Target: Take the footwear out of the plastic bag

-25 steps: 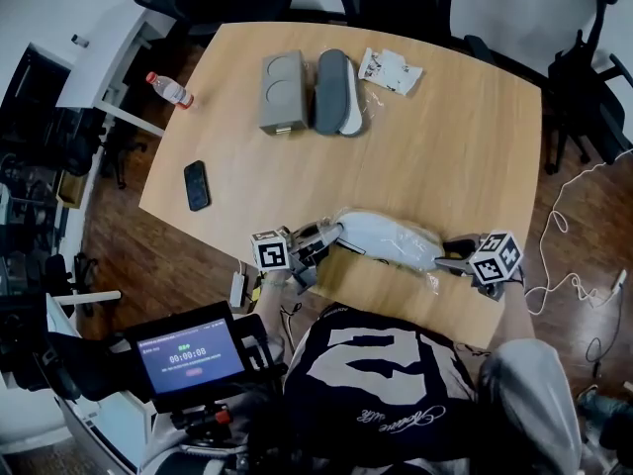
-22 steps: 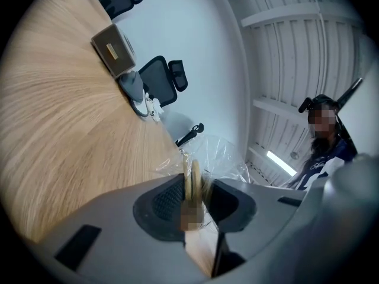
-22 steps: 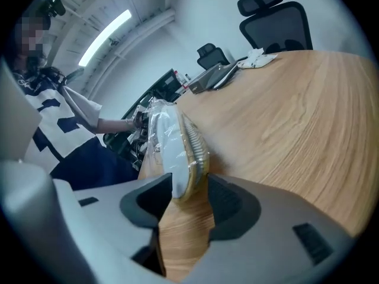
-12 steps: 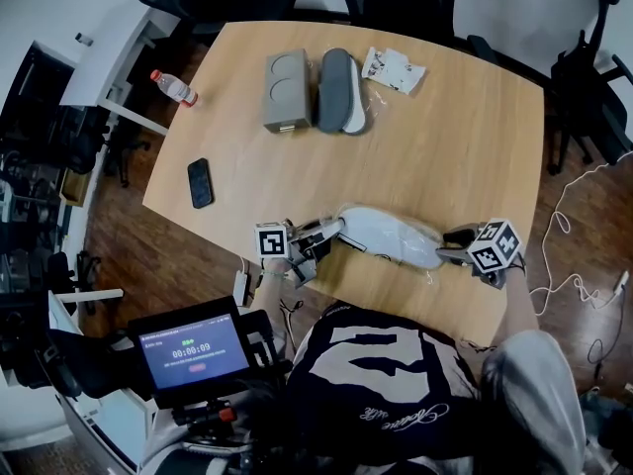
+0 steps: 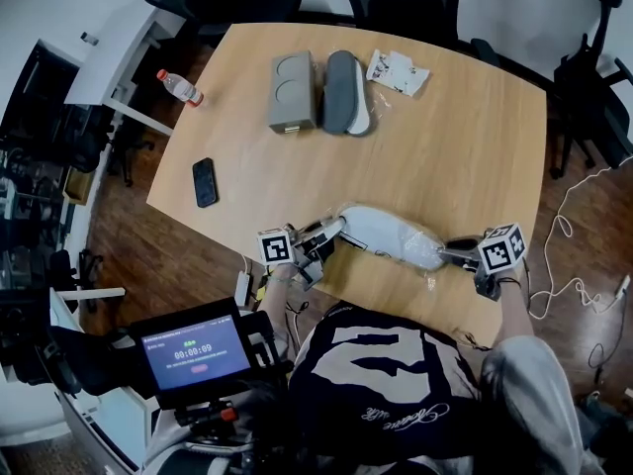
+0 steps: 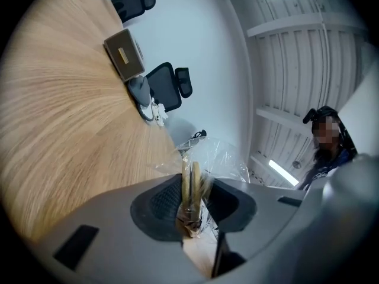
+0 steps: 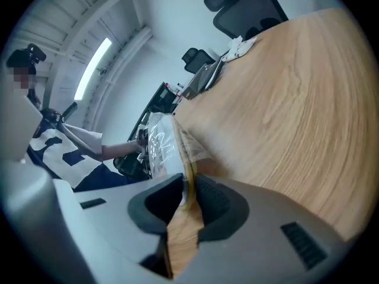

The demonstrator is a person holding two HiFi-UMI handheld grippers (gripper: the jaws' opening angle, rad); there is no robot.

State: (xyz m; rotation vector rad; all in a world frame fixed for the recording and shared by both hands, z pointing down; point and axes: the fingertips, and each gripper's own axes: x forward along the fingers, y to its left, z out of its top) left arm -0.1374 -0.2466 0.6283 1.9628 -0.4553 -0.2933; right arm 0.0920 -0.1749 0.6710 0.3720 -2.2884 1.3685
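Left gripper (image 6: 191,203) jaws stand almost together, pinching a fold of the bag (image 6: 222,158). Right gripper (image 7: 188,200) jaws have just been closing and now nip the bag's other end, with only film in the narrow gap between them. The bag, a white shoe (image 5: 388,236) inside, lies stretched between both grippers near the table's (image 5: 465,137) near edge
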